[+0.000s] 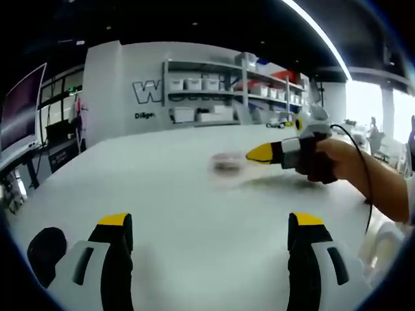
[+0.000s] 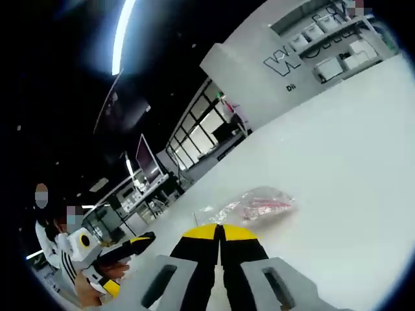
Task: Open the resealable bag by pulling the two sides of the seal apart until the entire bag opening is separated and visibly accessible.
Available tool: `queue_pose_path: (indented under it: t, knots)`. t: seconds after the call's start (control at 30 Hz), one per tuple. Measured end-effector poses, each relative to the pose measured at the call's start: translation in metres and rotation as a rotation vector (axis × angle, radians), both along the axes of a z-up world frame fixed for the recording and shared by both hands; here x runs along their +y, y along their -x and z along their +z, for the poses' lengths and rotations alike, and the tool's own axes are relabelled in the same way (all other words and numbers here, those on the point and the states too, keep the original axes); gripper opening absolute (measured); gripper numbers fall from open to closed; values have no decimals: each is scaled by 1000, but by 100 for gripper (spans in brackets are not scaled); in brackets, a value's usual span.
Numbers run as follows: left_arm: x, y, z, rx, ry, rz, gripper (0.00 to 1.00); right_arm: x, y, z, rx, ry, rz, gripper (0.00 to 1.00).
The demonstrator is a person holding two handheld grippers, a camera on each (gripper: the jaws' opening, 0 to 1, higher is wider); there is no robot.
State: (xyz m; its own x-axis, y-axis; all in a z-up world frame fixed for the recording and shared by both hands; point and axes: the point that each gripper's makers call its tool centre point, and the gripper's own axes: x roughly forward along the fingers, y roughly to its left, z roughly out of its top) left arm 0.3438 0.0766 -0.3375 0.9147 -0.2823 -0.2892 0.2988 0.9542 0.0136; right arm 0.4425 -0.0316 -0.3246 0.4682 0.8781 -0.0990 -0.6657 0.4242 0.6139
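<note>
Resealable bag (image 2: 256, 204) lies flat on the white surface (image 2: 350, 162), clear plastic w/ pinkish contents inside; in right gripper view it sits just beyond my right tongs (image 2: 219, 228), a bit to the right of their tips. Can't tell if the seal is parted. In left gripper view the bag (image 1: 227, 162) is a blurred patch mid-surface (image 1: 162, 194), well ahead of my left tongs (image 1: 211, 223).

Right tongs: yellow tips pressed together, nothing between them that I can see, and they look close to the bag's near edge; contact unclear. From left gripper view the same right tongs (image 1: 259, 153) come in from the right, yellow tip just beside the bag, held by a hand (image 1: 321, 162) w/ a black cable trailing back over the forearm.

Left tongs: spread wide, nothing held, hovering over bare surface. In right gripper view I see the left tongs (image 2: 133, 245) low at left, apart from the bag.

Bkgd: wall w/ shelving (image 1: 220, 97) holding white bins, a monitor (image 1: 23, 107) at left, a ceiling light strip (image 2: 120, 35).
</note>
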Motion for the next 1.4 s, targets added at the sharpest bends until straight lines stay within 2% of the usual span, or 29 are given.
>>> queue_pose_path:
  t: [0.43, 0.93, 1.27, 1.4]
  knots:
    - [-6, 2, 1, 0, 12, -17, 98, -4, 14, 11, 87, -132, 17, 0]
    - [-12, 2, 0, 5, 31, -35, 96, -10, 27, 15, 117, -196, 20, 0]
    - [-16, 7, 0, -3, 40, -43, 94, -11, 47, 17, 116, -232, 40, 0]
    - [-19, 9, -3, 3, 40, -53, 94, -13, 49, 19, 106, -232, 40, 0]
